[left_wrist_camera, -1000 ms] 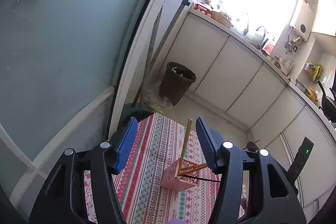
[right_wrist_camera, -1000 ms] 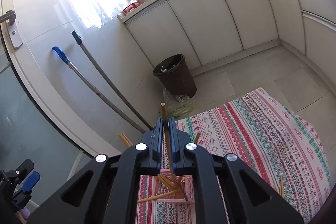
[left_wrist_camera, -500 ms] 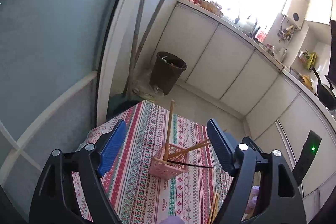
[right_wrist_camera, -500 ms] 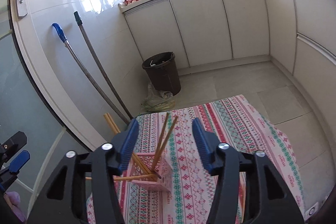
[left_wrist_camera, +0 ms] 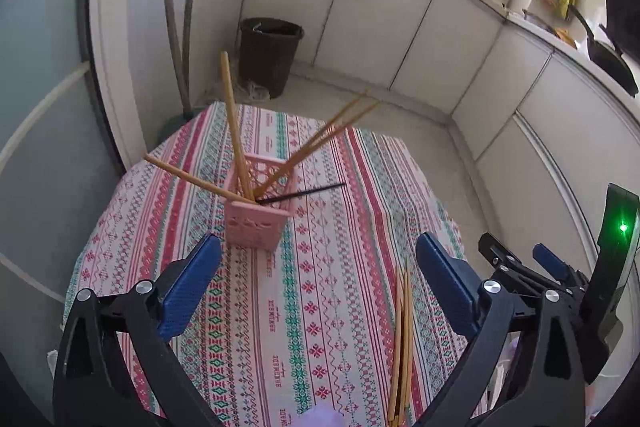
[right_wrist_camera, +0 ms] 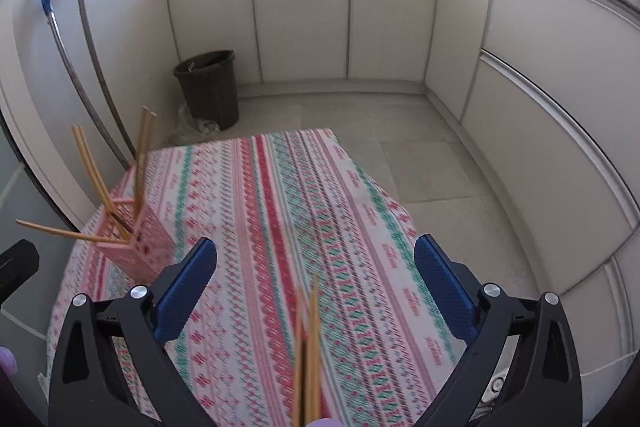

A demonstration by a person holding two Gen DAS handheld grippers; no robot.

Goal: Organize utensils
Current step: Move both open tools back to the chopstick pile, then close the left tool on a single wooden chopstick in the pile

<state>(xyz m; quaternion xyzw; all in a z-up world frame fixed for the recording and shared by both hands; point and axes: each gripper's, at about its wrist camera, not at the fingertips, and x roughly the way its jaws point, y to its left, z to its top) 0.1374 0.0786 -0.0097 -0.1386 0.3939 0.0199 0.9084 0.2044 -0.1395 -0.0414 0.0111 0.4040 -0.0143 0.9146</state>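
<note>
Patterned cloth on the surface [left_wrist_camera: 280,307] bears repeated small lettering, too blurred to read. Pink basket [left_wrist_camera: 260,215], near the far left corner, holds wooden chopsticks [left_wrist_camera: 234,123]; only the left view shows one black stick [left_wrist_camera: 304,191]. Loose chopsticks [right_wrist_camera: 308,347] lie at the near edge. Left tongs [left_wrist_camera: 318,283] and right tongs [right_wrist_camera: 316,287] gape wide, empty

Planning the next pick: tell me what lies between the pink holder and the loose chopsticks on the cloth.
Left wrist view: only bare patterned tablecloth lies between the pink holder and the loose chopsticks.
</note>
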